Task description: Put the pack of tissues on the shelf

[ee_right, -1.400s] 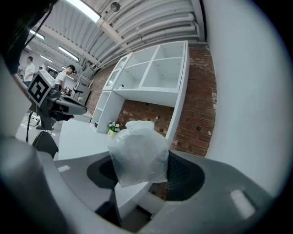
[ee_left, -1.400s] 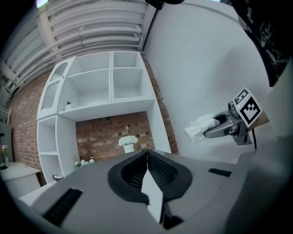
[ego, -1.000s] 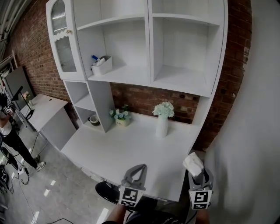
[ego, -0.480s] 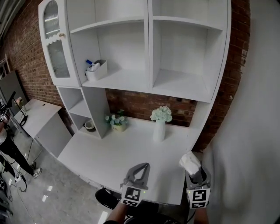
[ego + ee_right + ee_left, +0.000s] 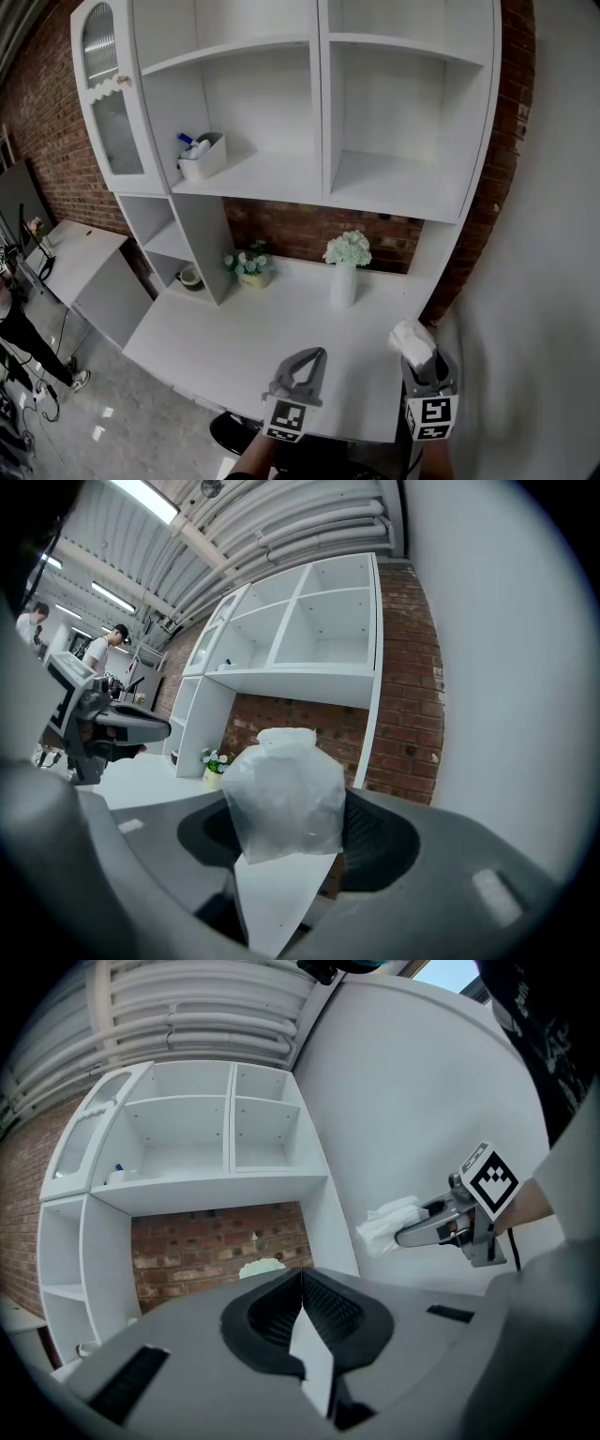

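Note:
The pack of tissues (image 5: 412, 339), white in clear wrap, sticks up out of my right gripper (image 5: 425, 362), which is shut on it at the desk's near right corner. In the right gripper view the pack (image 5: 284, 791) fills the space between the jaws of the right gripper (image 5: 287, 841). My left gripper (image 5: 314, 354) hovers over the desk's front edge, shut and empty; in its own view the left gripper (image 5: 302, 1277) has its tips touching. That view also shows the right gripper (image 5: 424, 1230) with the pack (image 5: 388, 1226). The white shelf unit (image 5: 386, 184) rises behind the desk.
On the white desk (image 5: 246, 330) stand a vase of white flowers (image 5: 345, 274) and a small flower pot (image 5: 249, 266). A white basket (image 5: 202, 156) sits on the left shelf. A white wall (image 5: 544, 281) runs along the right. A person (image 5: 13, 323) stands at far left.
Both grippers have drawn a little nearer to the desk and risen slightly. The pack stays in the right gripper, and the left stays shut.

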`<state>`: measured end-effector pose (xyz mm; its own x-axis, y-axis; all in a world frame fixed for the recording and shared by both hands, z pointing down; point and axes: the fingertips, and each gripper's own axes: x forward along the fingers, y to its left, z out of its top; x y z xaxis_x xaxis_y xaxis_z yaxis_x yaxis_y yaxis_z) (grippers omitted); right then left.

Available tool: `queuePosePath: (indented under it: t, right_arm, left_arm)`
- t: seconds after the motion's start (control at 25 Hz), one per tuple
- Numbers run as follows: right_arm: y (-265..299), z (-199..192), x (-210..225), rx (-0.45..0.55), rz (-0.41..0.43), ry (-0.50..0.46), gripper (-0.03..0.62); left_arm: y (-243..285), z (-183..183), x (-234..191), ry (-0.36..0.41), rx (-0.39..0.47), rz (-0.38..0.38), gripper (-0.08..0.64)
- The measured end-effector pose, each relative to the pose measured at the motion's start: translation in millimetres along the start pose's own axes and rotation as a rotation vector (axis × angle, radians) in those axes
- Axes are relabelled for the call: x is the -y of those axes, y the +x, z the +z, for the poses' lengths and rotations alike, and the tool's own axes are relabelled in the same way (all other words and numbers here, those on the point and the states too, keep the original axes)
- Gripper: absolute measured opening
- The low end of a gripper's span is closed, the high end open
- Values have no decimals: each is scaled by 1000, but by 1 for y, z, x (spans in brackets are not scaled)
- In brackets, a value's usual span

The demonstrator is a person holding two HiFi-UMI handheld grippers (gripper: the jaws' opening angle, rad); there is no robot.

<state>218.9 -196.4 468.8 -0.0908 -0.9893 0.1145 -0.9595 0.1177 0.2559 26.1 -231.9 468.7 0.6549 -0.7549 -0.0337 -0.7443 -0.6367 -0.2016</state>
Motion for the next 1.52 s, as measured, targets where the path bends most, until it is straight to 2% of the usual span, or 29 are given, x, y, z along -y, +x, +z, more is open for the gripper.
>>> queuePosePath:
  t: [0.16,0.44,0.6,1.0,1.28,1.52]
  right_arm:
    - [5,22,-2,18,-1,-2,253]
    - [14,48,-2,17,-36,37,253]
    - [18,78,5,62,-50,82,253]
    - [28,155,35,187,-65,98,253]
    - [36,182,46,216,-60,84,253]
    - [41,191,50,227,-38,110,253]
  left_arm:
    - [0,5,-7,-23,11,-14,11]
    - [2,0,-10,20,2,-82,11]
    - [3,1,-17,6,7,-99,11]
    - [6,-9,-22,-1,-23,-80,11]
    - [9,-8,-24,-2,-26,-53,11]
    - [9,-10,-25,10,-36,-29,11]
